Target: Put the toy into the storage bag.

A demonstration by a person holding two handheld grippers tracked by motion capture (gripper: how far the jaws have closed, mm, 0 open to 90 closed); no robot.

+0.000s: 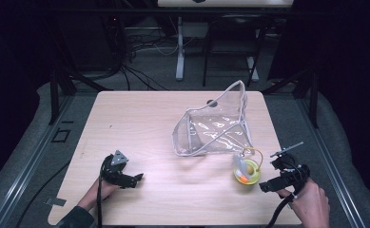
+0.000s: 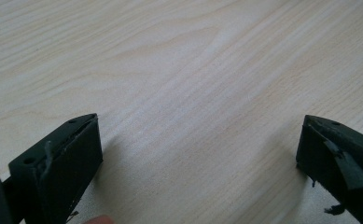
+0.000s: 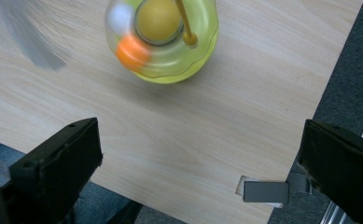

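So the right tongs [image 1: 272, 176] sit near the bench [image 1: 140, 123] edge with the jaws spread wide and nothing between them, and the yellow ring toy [image 1: 247, 172] lies on the wood just beside their tips, not touching. In the right gripper view that toy [image 3: 163, 39] is straight ahead of the jaws, a clear yellow donut shape with an orange ball, a white ball and a bigger yellow ball in the middle, plus a thin orange loop coming off it. There's a grey blurry bit next to it, can't tell what that is. A small grey tape tab [image 3: 265, 191] sticks out at the bench edge close to one jaw. Just past the toy, further out from the right tongs, stands a clear plastic pouch [image 1: 216, 126], open and kind of slumped. The left tongs [image 1: 132, 179] are well apart from all that, low over bare wood, jaws also released wide and holding nothing.
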